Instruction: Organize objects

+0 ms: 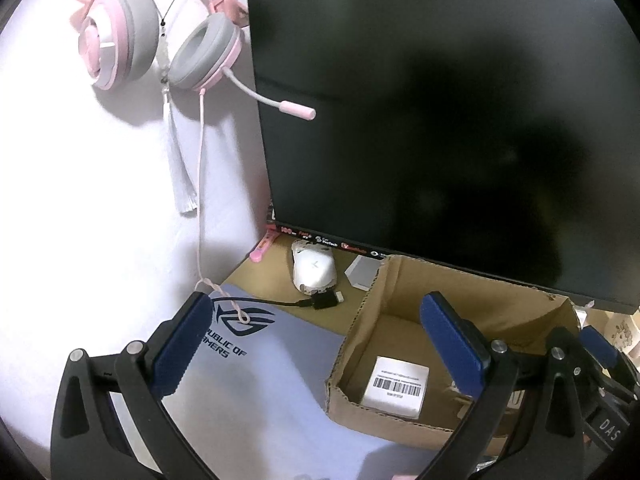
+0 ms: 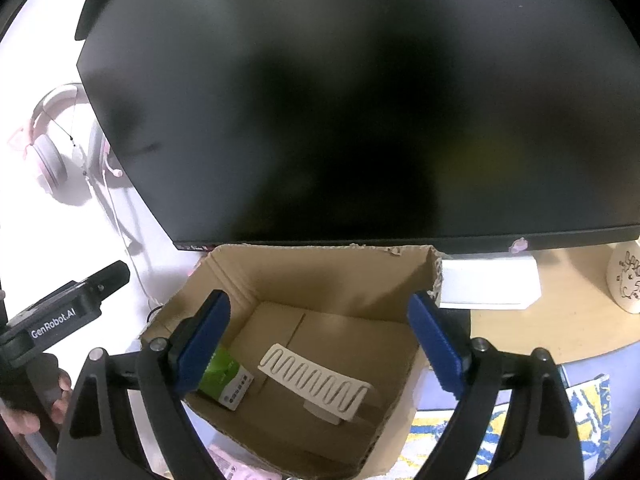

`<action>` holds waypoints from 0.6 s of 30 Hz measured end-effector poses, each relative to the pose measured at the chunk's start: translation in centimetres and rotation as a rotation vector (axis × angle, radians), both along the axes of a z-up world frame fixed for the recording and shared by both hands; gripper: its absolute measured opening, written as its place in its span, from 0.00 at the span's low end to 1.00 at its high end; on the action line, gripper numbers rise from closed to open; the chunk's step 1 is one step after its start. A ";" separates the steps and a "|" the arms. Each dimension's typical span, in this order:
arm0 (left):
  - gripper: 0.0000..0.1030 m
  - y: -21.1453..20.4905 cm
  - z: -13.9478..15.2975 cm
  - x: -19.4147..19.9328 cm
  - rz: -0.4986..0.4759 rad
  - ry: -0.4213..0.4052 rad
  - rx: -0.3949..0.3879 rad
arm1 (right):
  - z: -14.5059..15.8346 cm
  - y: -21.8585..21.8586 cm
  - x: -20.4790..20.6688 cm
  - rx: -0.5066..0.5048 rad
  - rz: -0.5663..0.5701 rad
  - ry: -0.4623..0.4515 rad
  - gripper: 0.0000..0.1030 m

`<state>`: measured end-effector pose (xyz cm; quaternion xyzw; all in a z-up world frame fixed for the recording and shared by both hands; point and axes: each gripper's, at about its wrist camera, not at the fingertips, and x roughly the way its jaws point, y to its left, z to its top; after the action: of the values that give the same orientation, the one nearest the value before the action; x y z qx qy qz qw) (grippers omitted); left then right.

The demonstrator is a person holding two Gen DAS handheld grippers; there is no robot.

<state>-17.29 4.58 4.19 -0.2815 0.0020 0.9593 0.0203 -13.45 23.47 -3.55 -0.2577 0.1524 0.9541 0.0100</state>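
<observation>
An open cardboard box (image 2: 320, 280) stands on the desk in front of a dark monitor (image 2: 340, 100). Inside lie a green and white small box (image 2: 224, 376) and a white wavy-patterned item (image 2: 316, 380). In the left wrist view the box (image 1: 460, 288) holds a white barcode-labelled box (image 1: 398, 386). My right gripper (image 2: 320, 340) is open and empty above the box. My left gripper (image 1: 320, 344) is open and empty, over the box's left wall and the mouse pad (image 1: 256, 368). A white mouse (image 1: 313, 268) lies near the monitor's base.
A pink headset (image 1: 160, 36) hangs on the white wall at left, its cable trailing down to the mouse pad. A black USB cable (image 1: 320, 302) lies by the mouse. A white flat box (image 2: 488, 284) and a decorated cup (image 2: 626, 280) sit at right.
</observation>
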 end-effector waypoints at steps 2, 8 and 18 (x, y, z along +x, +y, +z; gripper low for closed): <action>1.00 0.0 0.1 0.0 0.004 -0.003 0.008 | 0.0 0.1 0.0 0.001 -0.006 0.000 0.93; 1.00 0.4 0.3 0.5 -0.006 0.004 -0.015 | 0.0 -0.1 0.0 0.016 -0.009 -0.007 0.94; 1.00 0.9 1.3 2.0 -0.053 0.020 -0.038 | 1.2 -0.8 1.0 0.061 -0.028 0.003 0.94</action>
<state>-15.31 5.45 5.52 -0.2723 0.0277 0.9610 0.0405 -12.41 22.62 -2.34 -0.2537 0.1269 0.9584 0.0307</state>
